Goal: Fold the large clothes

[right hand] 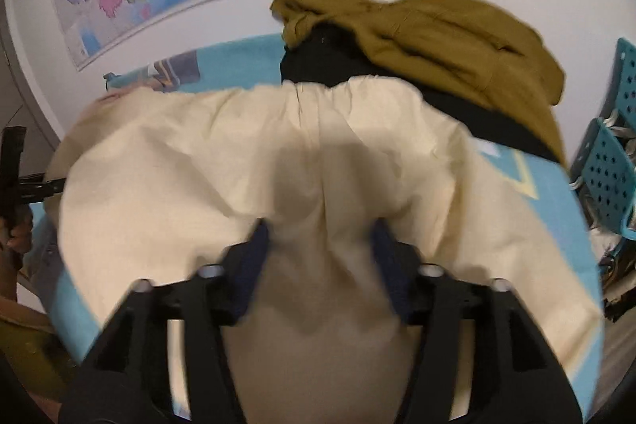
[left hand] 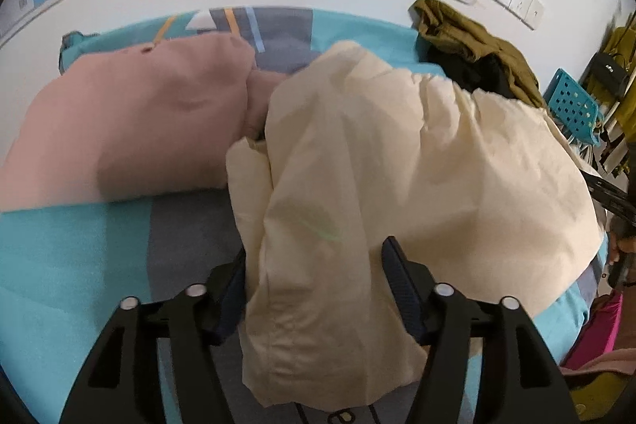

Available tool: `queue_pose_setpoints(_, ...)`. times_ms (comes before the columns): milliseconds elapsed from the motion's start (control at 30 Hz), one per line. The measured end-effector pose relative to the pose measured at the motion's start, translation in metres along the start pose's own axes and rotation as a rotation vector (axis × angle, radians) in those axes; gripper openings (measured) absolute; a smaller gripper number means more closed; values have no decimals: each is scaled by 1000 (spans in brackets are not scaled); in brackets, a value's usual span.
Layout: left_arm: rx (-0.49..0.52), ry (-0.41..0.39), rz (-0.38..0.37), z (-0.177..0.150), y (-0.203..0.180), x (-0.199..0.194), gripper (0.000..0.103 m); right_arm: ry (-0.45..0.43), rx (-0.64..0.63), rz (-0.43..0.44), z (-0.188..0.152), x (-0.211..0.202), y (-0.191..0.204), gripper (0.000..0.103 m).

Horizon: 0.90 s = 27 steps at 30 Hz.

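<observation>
Cream garment (left hand: 397, 153) between both tongs, pink garment (left hand: 131, 114) left view only

Bare bed sheet (left hand: 79, 257) lies free beside pink garment (left hand: 131, 118); olive-and-black clothes pile (right hand: 429, 38) blocks behind.

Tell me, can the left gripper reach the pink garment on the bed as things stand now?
Probably not yet. The left gripper has cream fabric bunched between its fingers, and the pink garment lies beyond it to the left. It would first have to let that fabric go.
</observation>
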<state>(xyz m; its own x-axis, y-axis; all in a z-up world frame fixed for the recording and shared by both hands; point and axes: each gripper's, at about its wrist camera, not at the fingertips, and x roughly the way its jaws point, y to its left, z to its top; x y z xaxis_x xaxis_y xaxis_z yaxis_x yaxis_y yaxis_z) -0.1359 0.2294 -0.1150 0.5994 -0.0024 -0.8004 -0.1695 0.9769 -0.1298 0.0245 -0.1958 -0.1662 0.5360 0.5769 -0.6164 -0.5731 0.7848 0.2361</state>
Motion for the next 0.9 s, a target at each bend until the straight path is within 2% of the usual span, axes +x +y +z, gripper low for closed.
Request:
queue_pose_setpoints(33,-7,-1,2,-1,2,0,45,-7,-2,-3,3,6,1,22)
queue_pose_setpoints(67,-16,-3,-12,-2,4,-2,36,-19,3,0,7,8,0,15)
queue_pose_setpoints(100,-33,-11,-40,-2,8,-7,31,-32,14,7,10,9,-2,13)
queue_pose_setpoints(167,-49,-19,-66,-2,12,-13,31,-63,16,4,17,8,-5,10)
queue_pose_setpoints(200,-50,-19,-66,-3,12,-13,33,-52,11,-4,17,14,-6,10)
queue_pose_setpoints(300,-49,-3,-12,-8,7,-6,44,-14,42,-3,13,28,-12,13)
queue_pose_setpoints(400,-13,-34,77,-12,-7,-11,48,-52,52,-29,13,13,-8,26)
queue_pose_setpoints(433,-3,-42,109,-12,-11,-12,50,-72,54,-23,13,5,-6,36)
queue_pose_setpoints(467,8,-57,139,-13,-17,-15,58,-100,53,-8,14,-4,-2,48)
queue_pose_setpoints(500,16,-68,157,-13,-20,-17,62,-128,49,4,14,-12,2,51)
queue_pose_setpoints(600,55,-118,216,-14,-34,-25,64,-188,6,43,13,-35,22,52)
queue_pose_setpoints(700,78,-144,246,-12,-41,-31,66,-198,-27,106,12,-40,43,52)
queue_pose_setpoints(900,105,-162,258,-15,-52,-36,69,-127,-127,226,5,-18,93,51)
